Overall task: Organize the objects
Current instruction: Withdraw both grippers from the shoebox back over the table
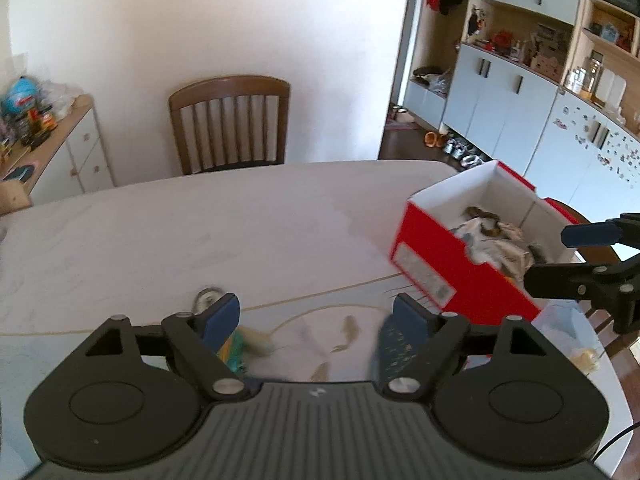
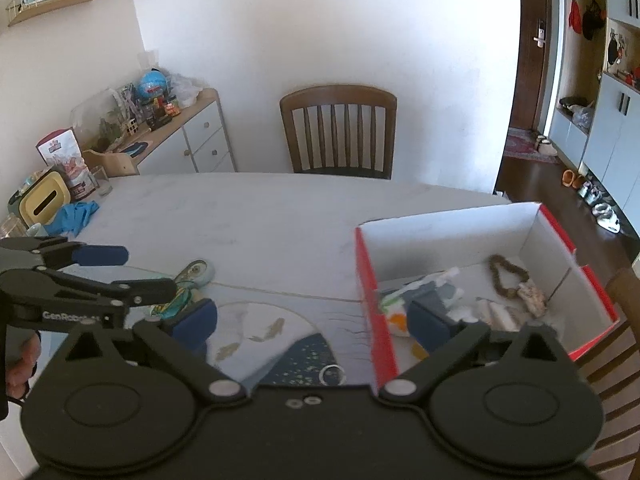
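Observation:
A red shoebox (image 2: 374,312) with a white inside stands at the table's right side; it also shows in the left wrist view (image 1: 440,268). It holds a brown bead bracelet (image 2: 506,274), cloth and paper items. My right gripper (image 2: 310,322) is open and empty, straddling the box's left wall. My left gripper (image 1: 312,318) is open and empty, low over the table. A green and yellow item (image 1: 234,350) lies under its left finger. A round tape-like item (image 2: 198,271) lies just beyond it. A small metal ring (image 2: 333,374) lies near the front edge.
The white marble-look table (image 2: 260,220) has a fish-pattern print at the front. A wooden chair (image 2: 338,132) stands at the far side. A blue cloth (image 2: 76,214), a yellow box (image 2: 44,200) and a glass sit at the far left. A sideboard (image 2: 184,128) stands behind.

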